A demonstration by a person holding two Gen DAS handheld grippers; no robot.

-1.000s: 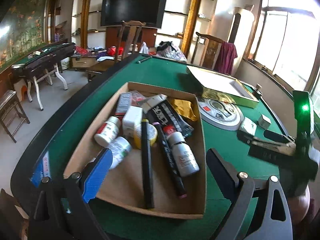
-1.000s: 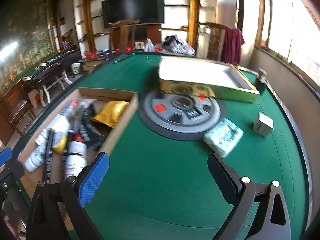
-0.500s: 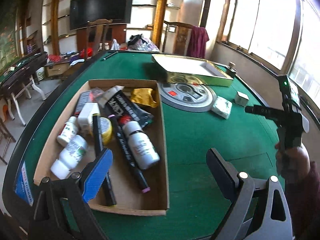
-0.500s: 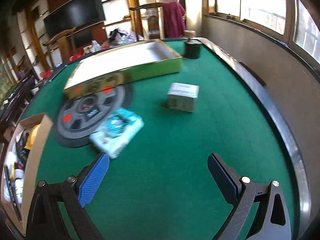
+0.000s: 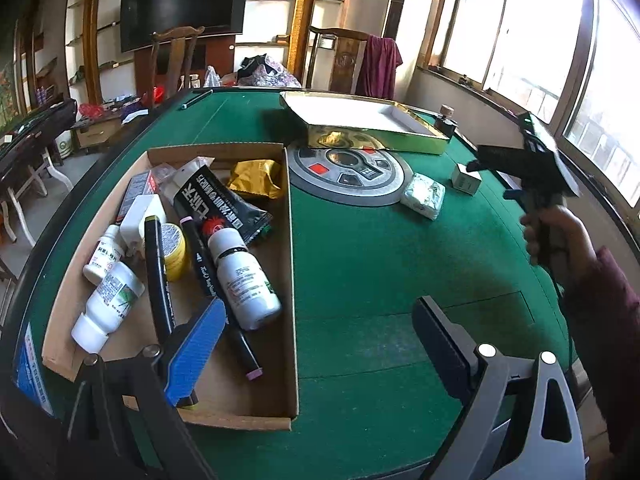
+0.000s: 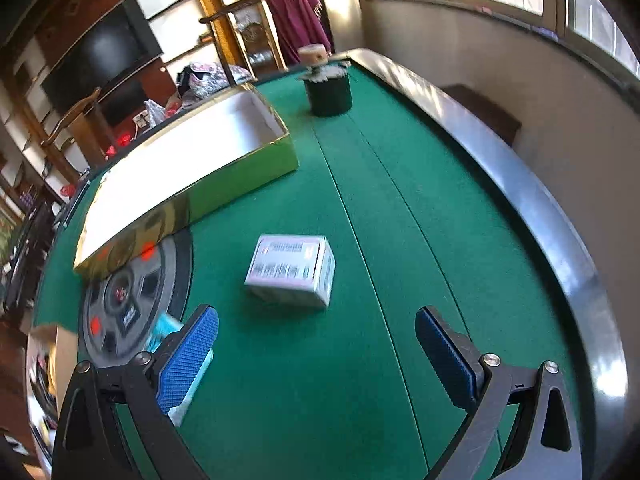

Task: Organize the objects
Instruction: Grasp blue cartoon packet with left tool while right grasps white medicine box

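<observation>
A cardboard box (image 5: 288,280) on the green table holds white bottles (image 5: 244,276), black markers (image 5: 158,276), a black pouch and a gold packet. My left gripper (image 5: 316,320) hovers open over the box's near right corner, holding nothing. A small white carton (image 6: 292,274) lies on the felt just ahead of my right gripper (image 6: 316,320), which is open and empty above the table. A wrapped tissue pack (image 5: 424,200) lies beside the round grey disc (image 5: 348,172); in the right wrist view my left finger partly hides it.
A gold-sided open tray (image 6: 192,184) rests partly on the disc. A dark cup (image 6: 328,92) stands at the far table edge. The raised metal rim (image 6: 540,208) curves along the right. A hand (image 5: 552,232) grips the right tool. Chairs stand behind.
My right gripper has swung right, away from the cardboard box, and closed in on the small white carton. The left view has turned right. Both grippers stayed open.
</observation>
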